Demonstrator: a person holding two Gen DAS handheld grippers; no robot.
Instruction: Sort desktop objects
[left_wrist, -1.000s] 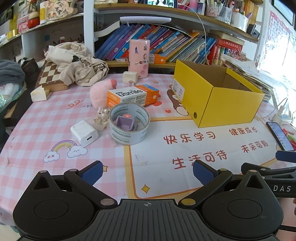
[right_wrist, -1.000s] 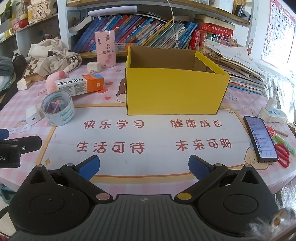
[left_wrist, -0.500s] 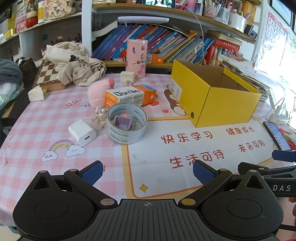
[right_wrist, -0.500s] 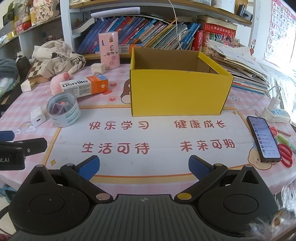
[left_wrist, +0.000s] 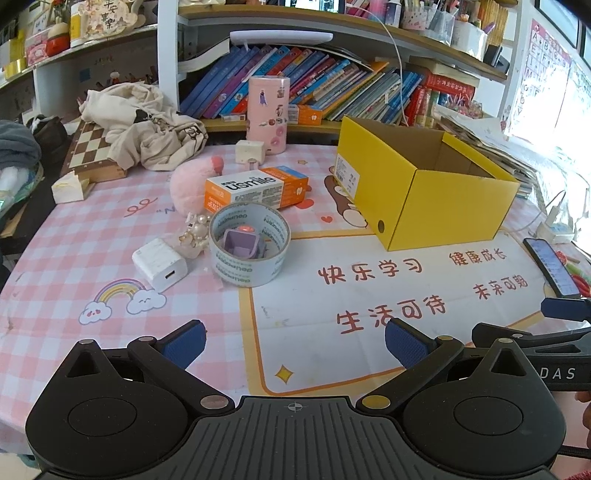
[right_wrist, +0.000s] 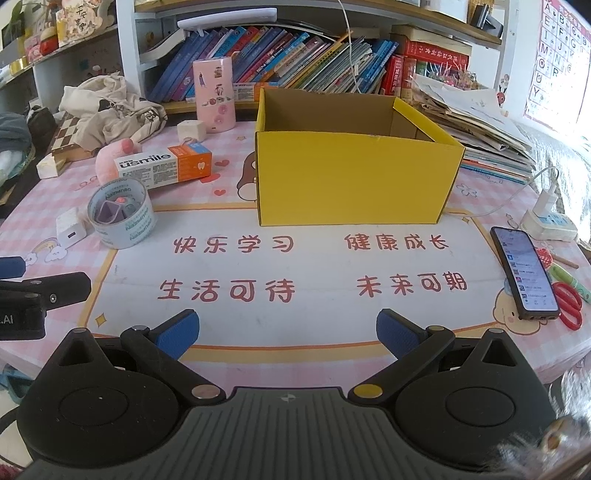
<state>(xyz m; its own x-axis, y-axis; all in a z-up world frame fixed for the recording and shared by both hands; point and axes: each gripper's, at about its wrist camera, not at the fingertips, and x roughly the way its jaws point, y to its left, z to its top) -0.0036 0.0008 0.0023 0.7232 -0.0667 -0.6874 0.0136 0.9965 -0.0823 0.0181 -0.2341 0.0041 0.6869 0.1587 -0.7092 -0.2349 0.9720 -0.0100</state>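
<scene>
Both views have drifted slightly closer to the desk. The left gripper (left_wrist: 293, 341) and right gripper (right_wrist: 287, 329) hover spread wide and empty. The tape roll (left_wrist: 249, 244), just left of the yellow box (left_wrist: 424, 184), is probably the first pick: approach low and straddle its wall. Only the right view shows scissors (right_wrist: 569, 306).

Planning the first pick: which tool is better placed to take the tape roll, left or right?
Left, probably. The tape roll lies almost straight ahead of the left tool, which is open and empty. From the right tool, also open, the roll sits far off to its left, beyond the left tool's body.
</scene>
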